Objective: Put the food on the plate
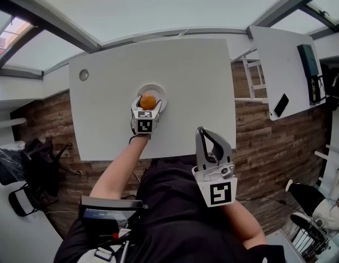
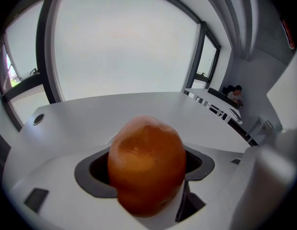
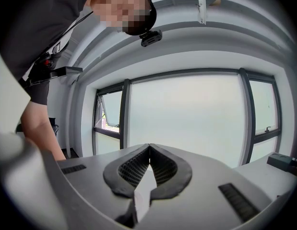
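An orange round food piece (image 1: 148, 101) sits between the jaws of my left gripper (image 1: 148, 99), which is shut on it over the small white plate (image 1: 160, 91) on the white table (image 1: 185, 81). In the left gripper view the orange food (image 2: 146, 164) fills the space between the jaws, with the table behind it. My right gripper (image 1: 204, 131) is off the table's near edge, in front of the person's body, its jaws shut with nothing in them. In the right gripper view the right gripper (image 3: 149, 147) points up at windows.
A round cable hole (image 1: 84, 75) marks the table's far left corner. A second white table (image 1: 279, 70) with a phone (image 1: 281, 104) and a dark device (image 1: 309, 62) stands to the right. Chairs and bags lie on the wood floor at left.
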